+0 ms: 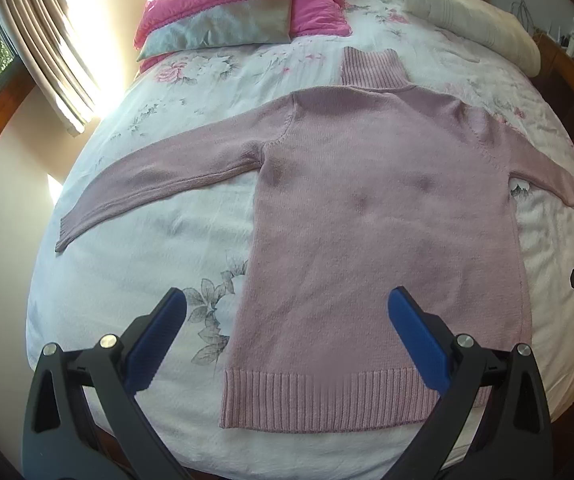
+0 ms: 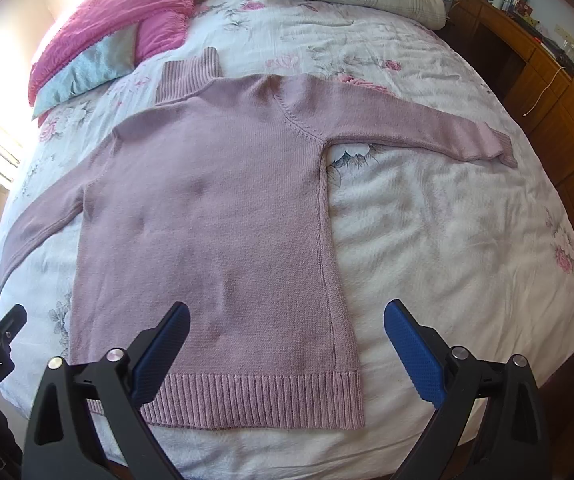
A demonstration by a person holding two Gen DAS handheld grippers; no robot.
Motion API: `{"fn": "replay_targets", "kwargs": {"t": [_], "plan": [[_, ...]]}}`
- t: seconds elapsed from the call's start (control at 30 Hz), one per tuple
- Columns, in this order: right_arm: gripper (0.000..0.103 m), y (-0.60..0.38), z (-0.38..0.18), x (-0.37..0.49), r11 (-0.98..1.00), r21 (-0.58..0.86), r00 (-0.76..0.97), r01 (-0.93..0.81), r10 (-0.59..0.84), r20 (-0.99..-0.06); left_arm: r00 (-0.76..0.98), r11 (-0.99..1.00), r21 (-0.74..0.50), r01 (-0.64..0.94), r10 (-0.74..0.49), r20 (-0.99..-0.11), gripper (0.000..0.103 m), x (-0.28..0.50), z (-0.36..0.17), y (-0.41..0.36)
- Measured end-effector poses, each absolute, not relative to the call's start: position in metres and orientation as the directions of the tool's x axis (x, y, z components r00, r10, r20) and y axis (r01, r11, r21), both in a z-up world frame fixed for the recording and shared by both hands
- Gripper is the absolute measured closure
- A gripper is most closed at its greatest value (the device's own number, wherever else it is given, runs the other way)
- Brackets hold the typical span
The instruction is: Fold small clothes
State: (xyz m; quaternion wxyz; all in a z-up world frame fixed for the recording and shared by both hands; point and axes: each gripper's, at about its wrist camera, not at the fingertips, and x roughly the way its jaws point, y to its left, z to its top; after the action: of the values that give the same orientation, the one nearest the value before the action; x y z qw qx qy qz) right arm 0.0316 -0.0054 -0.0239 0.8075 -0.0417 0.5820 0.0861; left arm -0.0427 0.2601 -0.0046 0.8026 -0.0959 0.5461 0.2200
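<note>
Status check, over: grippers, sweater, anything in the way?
Left gripper and right gripper open, empty. Pink sweater flat on bed, sleeves spread, unfolded. Nothing on it.

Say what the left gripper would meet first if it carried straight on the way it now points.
Probably the pink sweater. The open left gripper aims at its lower body above the ribbed hem, with nothing between them. Depth is unclear, so the exact spot is a guess.
</note>
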Motion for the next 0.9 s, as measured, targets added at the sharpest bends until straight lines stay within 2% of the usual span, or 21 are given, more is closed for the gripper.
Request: {"fn": "replay_targets", "kwargs": {"t": [0.57, 0.73, 0.9], "plan": [[0.005, -0.022, -0.034, 0.038, 0.984, 0.051, 0.322, -0.170, 0.104, -0.941, 0.294, 0.892, 0.090, -0.442, 0.239, -0.926, 0.003, -0.030, -0.016, 0.249], [0.005, -0.076, -0.047, 0.072, 0.989, 0.092, 0.322, -0.116, 0.125, -0.938, 0.305, 0.907, 0.077, -0.415, 0.218, -0.927, 0.003, 0.009, -0.024, 0.229], [0.005, -0.168, -0.053, 0.140, 0.998, 0.065, 0.338, 0.000, 0.062, -0.939, 0.350, 0.925, 0.053, -0.377, 0.196, -0.916, 0.003, 0.075, -0.030, 0.190]]}}
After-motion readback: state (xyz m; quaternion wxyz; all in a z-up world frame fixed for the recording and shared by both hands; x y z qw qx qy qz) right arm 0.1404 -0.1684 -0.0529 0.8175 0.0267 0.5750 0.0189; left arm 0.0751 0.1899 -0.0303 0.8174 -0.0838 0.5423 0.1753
